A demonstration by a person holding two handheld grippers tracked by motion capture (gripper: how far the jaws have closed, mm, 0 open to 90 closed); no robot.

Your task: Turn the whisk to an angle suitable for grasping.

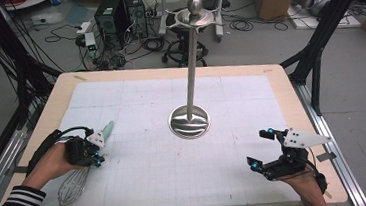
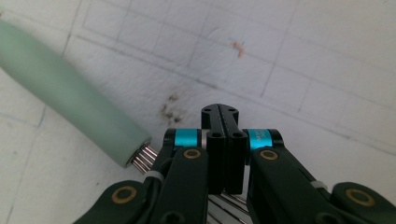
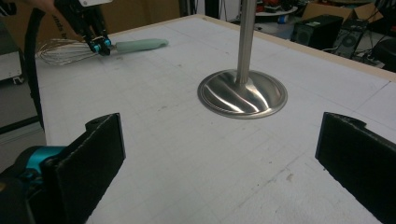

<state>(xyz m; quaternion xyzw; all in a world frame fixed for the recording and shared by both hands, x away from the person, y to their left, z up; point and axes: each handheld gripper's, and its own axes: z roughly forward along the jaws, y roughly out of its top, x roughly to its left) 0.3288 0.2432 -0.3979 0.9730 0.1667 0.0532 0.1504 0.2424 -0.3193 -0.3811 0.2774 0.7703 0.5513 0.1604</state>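
1. Whisk (image 1: pixel 80 180) lying at lower left of the high view, on the white gridded sheet of the desk (image 1: pixel 168 69); green handle pointing up-right, wire loops toward the bottom edge. Left claw (image 1: pixel 94 152) set over the neck, pressed together there. Right claw (image 1: pixel 261 149) at lower right, spread wide and holding nothing. Steel stand (image 1: pixel 190 117) at centre, well apart from both.

2. Whisk handle (image 2: pixel 70 100) running from upper left toward centre in the left gripper view; wires (image 2: pixel 145 156) emerging just beside the left claw (image 2: pixel 226 114). Jaws shut flat together, wires passing under them; hard to tell whether any wire is truly pinched. Best done by seating the grip squarely on the neck before lifting. Tiny print on the blue bands, too small to read.

3. Whisk (image 3: pixel 107 46) at upper left of the right gripper view, left claw (image 3: pixel 101 47) on its neck. Stand base (image 3: pixel 242 93) at centre. No legible labels.
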